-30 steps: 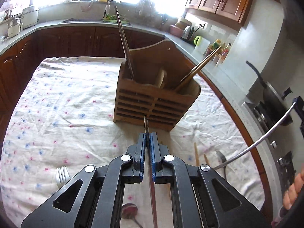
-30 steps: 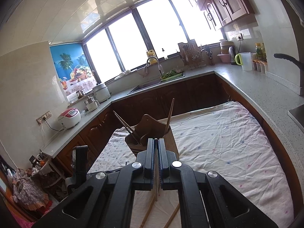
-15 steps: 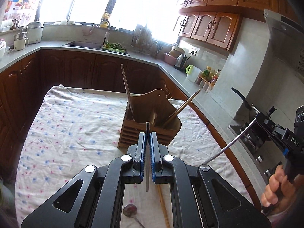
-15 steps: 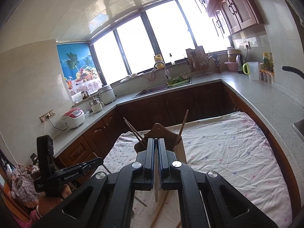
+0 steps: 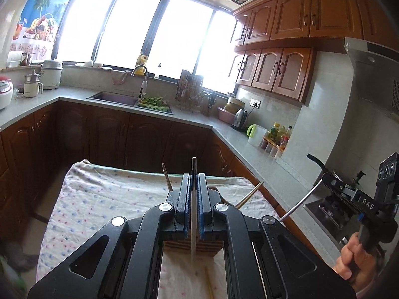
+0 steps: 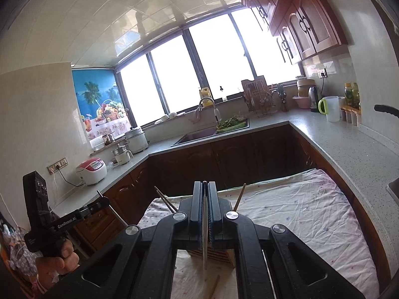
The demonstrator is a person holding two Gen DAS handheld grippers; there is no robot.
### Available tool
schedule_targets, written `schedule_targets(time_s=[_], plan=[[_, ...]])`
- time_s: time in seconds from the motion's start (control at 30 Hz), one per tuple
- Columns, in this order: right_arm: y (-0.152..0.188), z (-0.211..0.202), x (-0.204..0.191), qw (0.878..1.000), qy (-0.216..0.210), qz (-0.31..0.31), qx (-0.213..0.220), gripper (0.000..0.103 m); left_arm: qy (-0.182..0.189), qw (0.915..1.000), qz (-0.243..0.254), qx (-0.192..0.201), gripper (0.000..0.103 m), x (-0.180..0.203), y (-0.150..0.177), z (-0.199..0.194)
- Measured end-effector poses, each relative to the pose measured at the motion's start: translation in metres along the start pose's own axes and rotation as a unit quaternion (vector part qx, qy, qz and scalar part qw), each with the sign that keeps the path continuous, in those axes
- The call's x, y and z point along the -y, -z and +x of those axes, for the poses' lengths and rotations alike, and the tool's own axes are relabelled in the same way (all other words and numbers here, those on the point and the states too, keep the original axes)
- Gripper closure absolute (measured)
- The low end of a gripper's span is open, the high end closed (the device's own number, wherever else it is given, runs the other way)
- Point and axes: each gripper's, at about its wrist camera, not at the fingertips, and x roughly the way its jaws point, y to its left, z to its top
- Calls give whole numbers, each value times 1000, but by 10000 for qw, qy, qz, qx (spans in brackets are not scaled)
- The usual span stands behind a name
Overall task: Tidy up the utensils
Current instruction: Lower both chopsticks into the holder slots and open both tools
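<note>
The left gripper [image 5: 193,182] is clamped on a thin metal utensil handle [image 5: 193,214], standing at twelve o'clock. The right gripper [image 6: 205,191] pinches another slim utensil [image 6: 205,239]. The wooden holder [image 5: 192,246] sits on the dotted cloth [image 5: 104,199], mostly hidden behind both grippers, chopsticks [image 6: 239,196] poking out at one o'clock.

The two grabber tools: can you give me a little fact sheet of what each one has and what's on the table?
left gripper: shut on a thin metal utensil
right gripper: shut on a slim metal utensil
holder: wooden utensil holder on the table, chopsticks sticking out
table cover: flowered cloth
left on cloth: one loose chopstick
held by: a hand on each tool's grip
</note>
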Motion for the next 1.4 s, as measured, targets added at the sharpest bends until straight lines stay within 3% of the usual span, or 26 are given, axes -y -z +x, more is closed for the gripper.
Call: schedule_targets(time_s=[0.2,0.37,0.53,0.87,1.4], plan=[[-21,24,2,9998,102,-26,189,99,-88,9993,-41,348,99,-4,-27,24],[-20,46,3,9992,301,-164,219,99,-280,9986,-96,428,99,-8,-25,54],[0,69,9,9991,401,-151,73,99,-446,9984,-247,249,99,-21,-2,85],[46,112,38,9964,404,380,-643,99,-478,9972,-497,-302,98,-38,40,125],[45,114,39,9955,443,453,-704,97,-471,9963,-435,-572,98,-34,44,134]])
